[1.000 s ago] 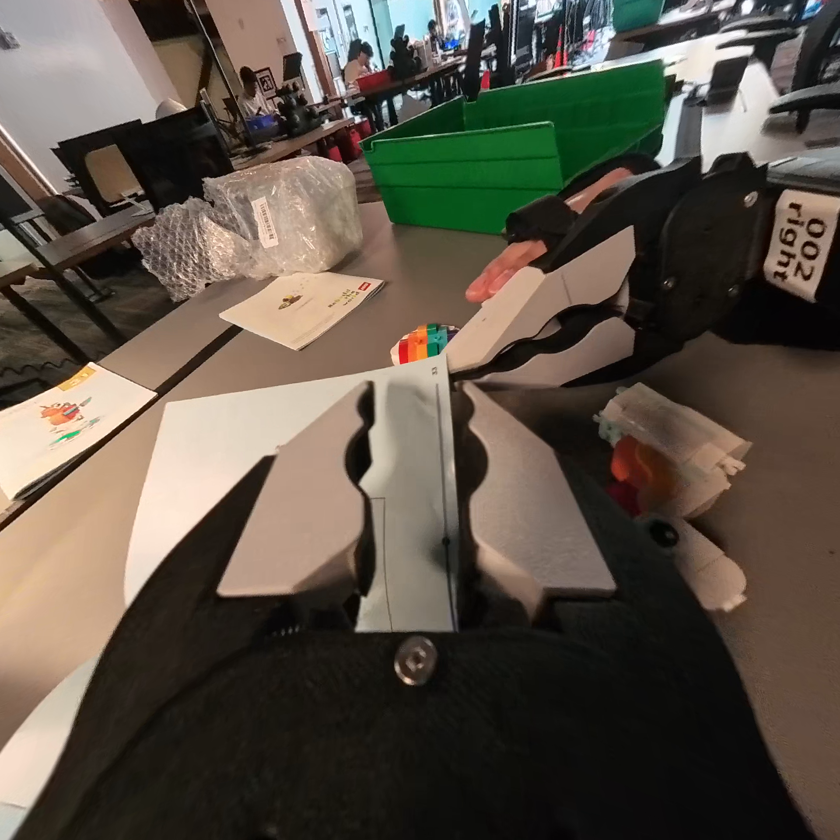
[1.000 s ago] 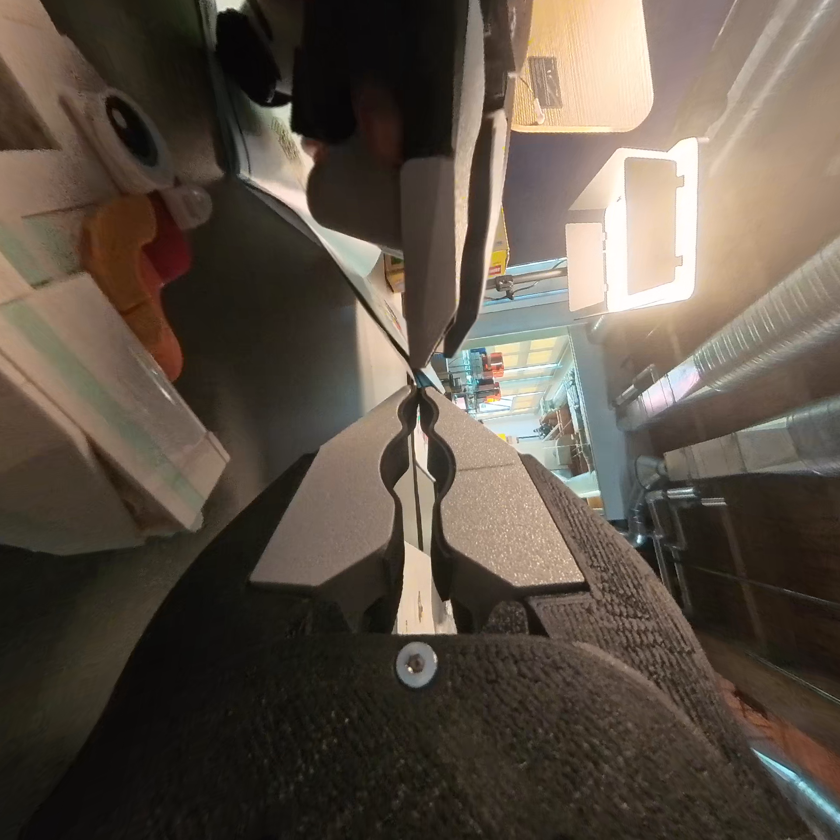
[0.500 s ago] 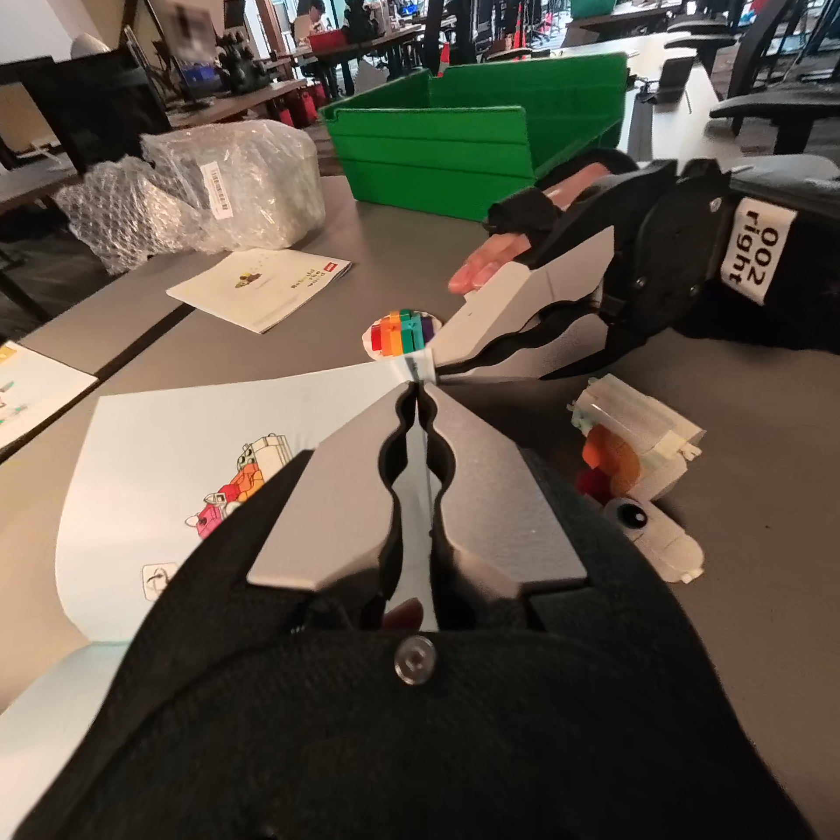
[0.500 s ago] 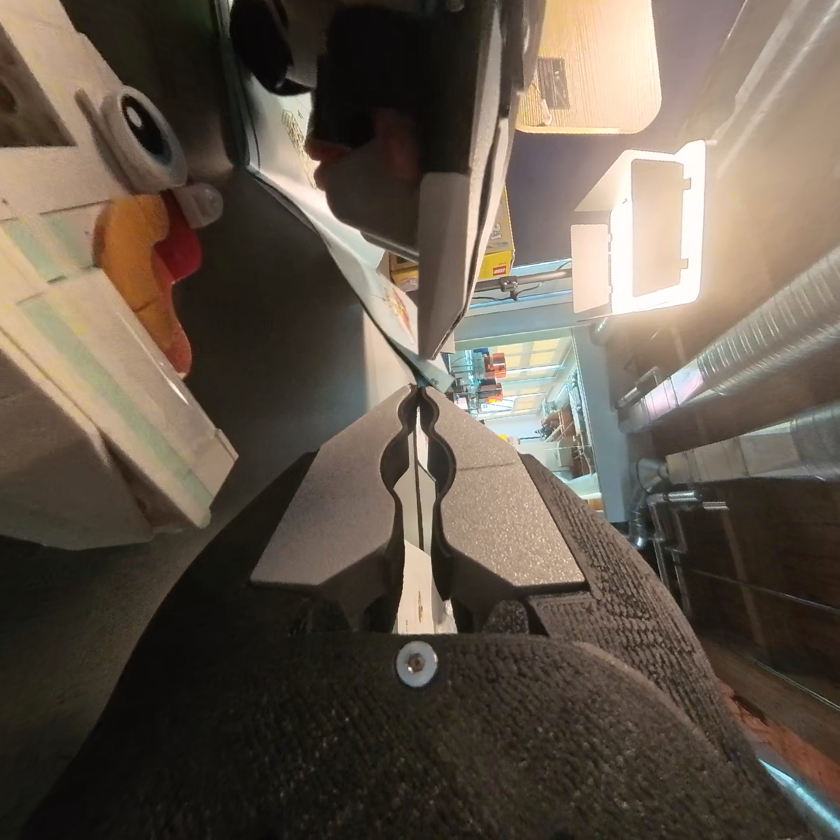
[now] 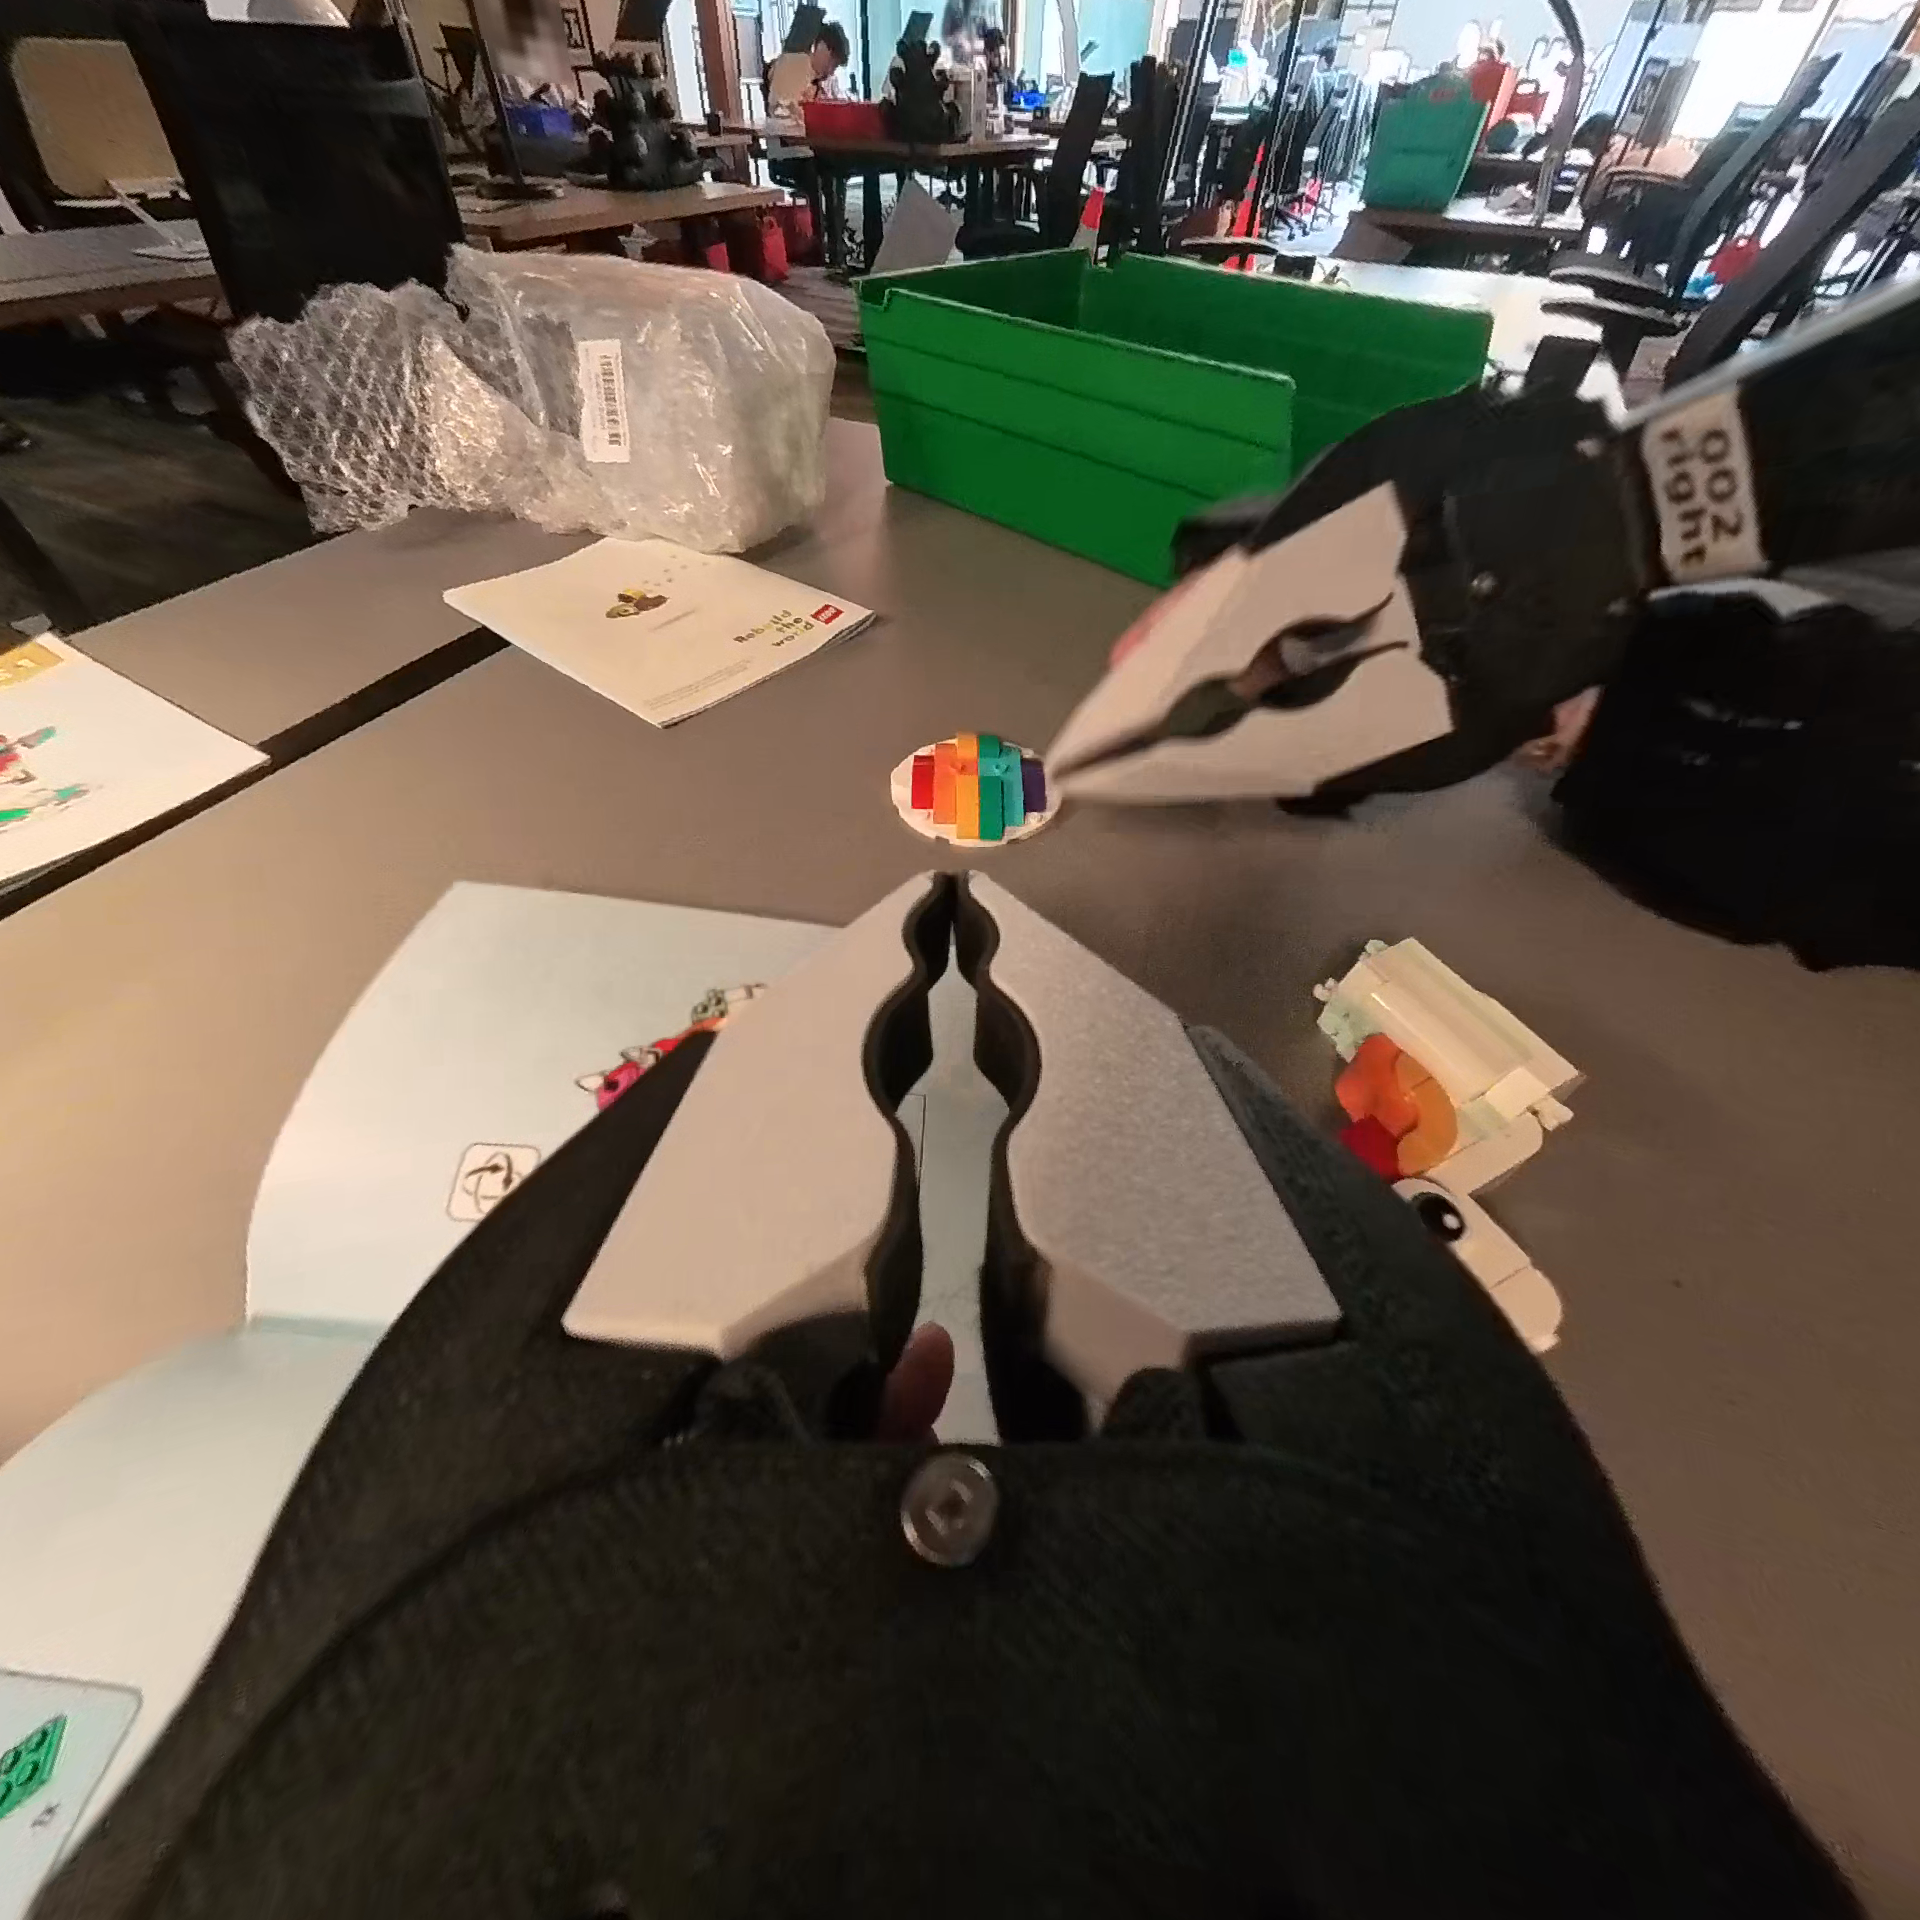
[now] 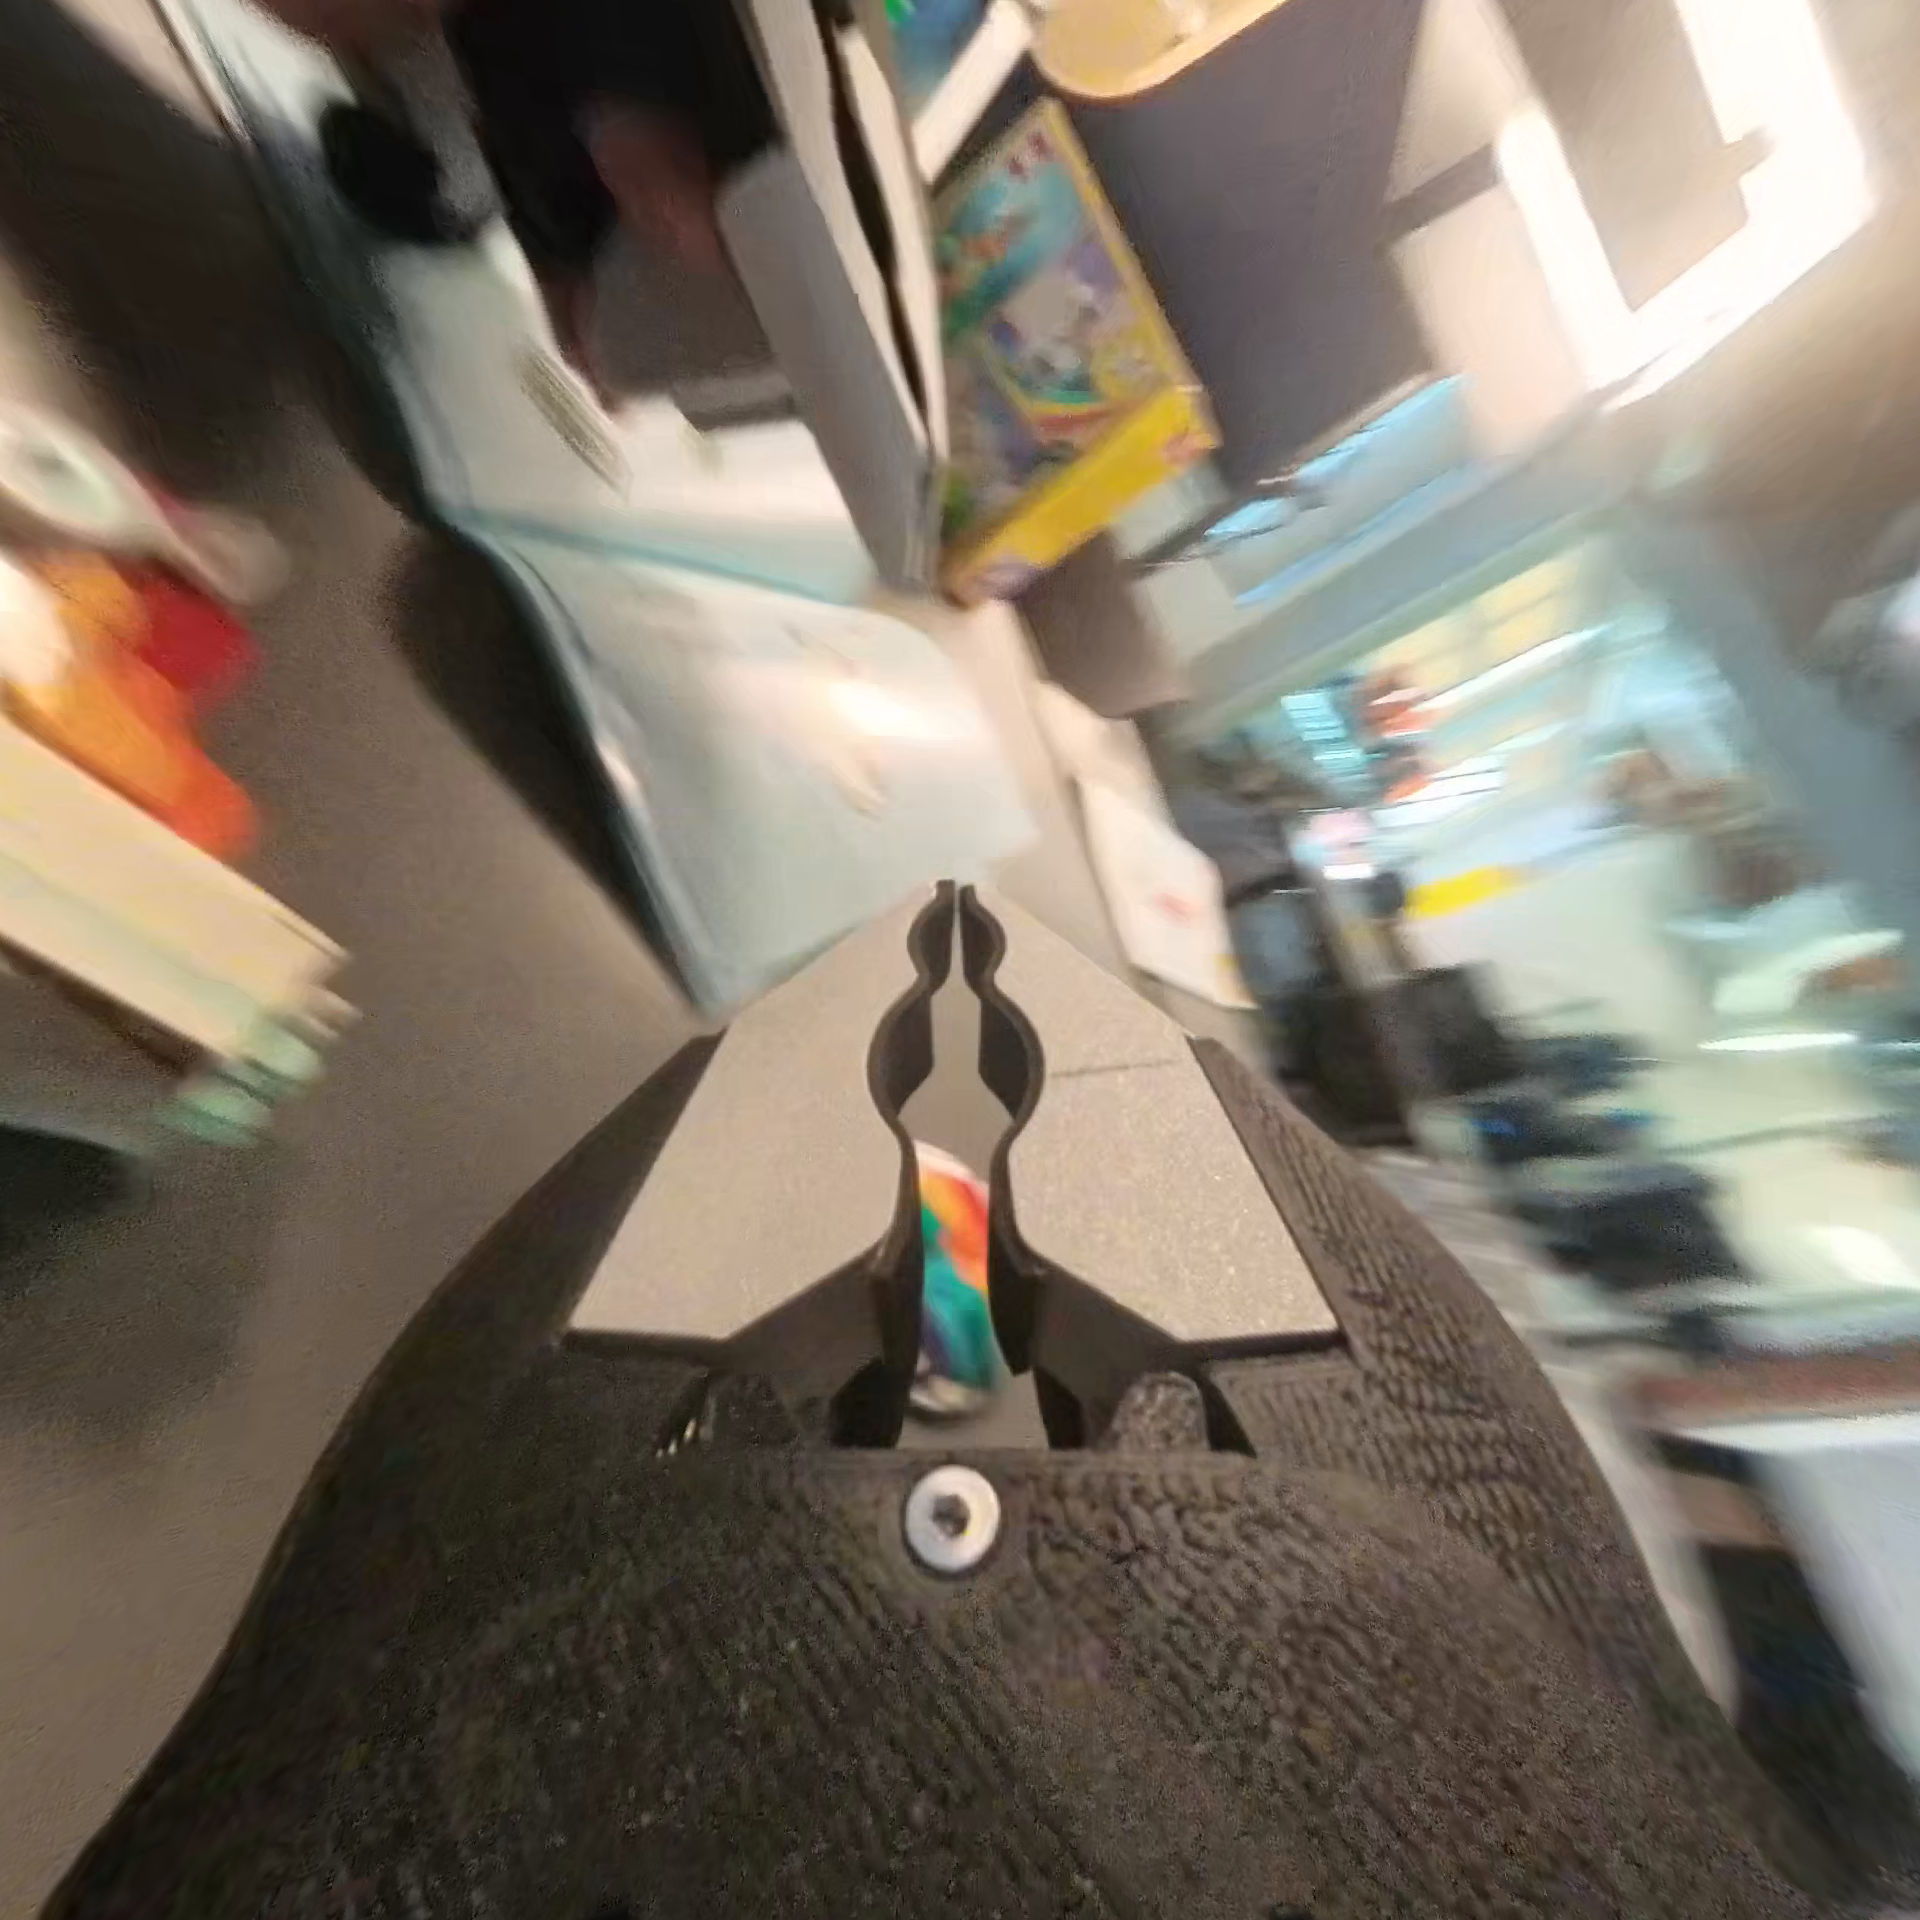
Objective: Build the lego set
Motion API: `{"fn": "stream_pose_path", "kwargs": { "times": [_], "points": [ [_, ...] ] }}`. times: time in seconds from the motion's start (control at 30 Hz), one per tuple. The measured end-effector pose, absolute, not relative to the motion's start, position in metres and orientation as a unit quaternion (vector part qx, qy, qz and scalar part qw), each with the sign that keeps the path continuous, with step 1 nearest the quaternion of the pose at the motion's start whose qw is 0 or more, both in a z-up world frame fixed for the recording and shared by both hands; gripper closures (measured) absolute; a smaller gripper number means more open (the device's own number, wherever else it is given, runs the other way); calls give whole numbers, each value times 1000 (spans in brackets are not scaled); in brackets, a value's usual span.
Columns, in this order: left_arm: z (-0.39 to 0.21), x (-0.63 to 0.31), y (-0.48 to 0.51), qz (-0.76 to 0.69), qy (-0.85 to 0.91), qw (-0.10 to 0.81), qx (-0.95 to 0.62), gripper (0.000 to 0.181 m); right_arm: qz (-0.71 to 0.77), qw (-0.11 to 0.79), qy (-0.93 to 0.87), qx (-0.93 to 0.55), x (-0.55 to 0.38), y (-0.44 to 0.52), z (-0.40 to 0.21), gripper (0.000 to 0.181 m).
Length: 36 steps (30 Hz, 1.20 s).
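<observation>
My left gripper (image 5: 951, 883) is shut, with nothing visible between its tips, and hovers over the far edge of the open instruction booklet (image 5: 499, 1039). A round white lego piece with rainbow bricks (image 5: 971, 790) lies just beyond it. My right gripper (image 5: 1049, 774) is shut, its tips right beside that piece. In the blurred right wrist view the right gripper (image 6: 956, 894) is shut and the rainbow piece (image 6: 956, 1247) shows through the gap below. A white lego model with orange and red parts (image 5: 1444, 1060) lies on its side to the right; it also shows in the right wrist view (image 6: 125, 707).
A green bin (image 5: 1081, 436) and a bubble-wrapped package (image 5: 540, 395) stand at the back of the grey table (image 5: 1714, 1351). A closed booklet (image 5: 665, 623) lies before them and another booklet (image 5: 94, 748) at far left. A colourful lego box (image 6: 1049, 343) shows beyond the booklet. Tip to tip, the grippers are about 6 centimeters apart. To reach the rainbow piece (image 6: 956, 1247) in a straight line is about 9 centimeters for my right fingers, about 15 centimeters for my left.
My left gripper closed. The booklet page that both grippers held up now lies flat. My right gripper has swung away and up to the rainbow piece.
</observation>
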<state>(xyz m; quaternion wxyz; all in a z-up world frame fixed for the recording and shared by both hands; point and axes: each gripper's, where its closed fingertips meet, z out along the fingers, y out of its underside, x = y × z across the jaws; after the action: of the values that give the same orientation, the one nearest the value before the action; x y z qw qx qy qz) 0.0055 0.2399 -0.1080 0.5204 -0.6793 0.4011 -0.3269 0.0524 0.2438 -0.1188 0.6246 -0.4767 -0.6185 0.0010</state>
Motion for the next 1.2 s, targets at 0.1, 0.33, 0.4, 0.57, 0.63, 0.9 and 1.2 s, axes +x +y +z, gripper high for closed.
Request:
{"fn": "stream_pose_path", "kwargs": {
  "times": [0.1,0.33,0.4,0.57,0.63,0.9,1.2],
  "points": [
    [-107,4,239,-323,404,522,-678,181,55,531,-646,-545,36,240,-151,181],
    [-131,14,242,-192,453,537,-686,153,1,577,-596,-558,55,263,-142,181],
    [-151,23,236,-182,484,485,-706,133,-4,580,-598,-553,58,261,-146,181],
    [-169,26,233,-153,515,453,-711,147,6,598,-592,-540,53,258,-142,181],
    [-174,23,235,-149,515,440,-721,151,4,604,-592,-534,53,257,-141,181],
    [-181,22,233,-168,516,408,-735,147,26,616,-581,-532,50,257,-138,181],
    [-161,24,236,-168,503,474,-703,106,35,629,-569,-529,50,257,-134,181]
  ]
}}
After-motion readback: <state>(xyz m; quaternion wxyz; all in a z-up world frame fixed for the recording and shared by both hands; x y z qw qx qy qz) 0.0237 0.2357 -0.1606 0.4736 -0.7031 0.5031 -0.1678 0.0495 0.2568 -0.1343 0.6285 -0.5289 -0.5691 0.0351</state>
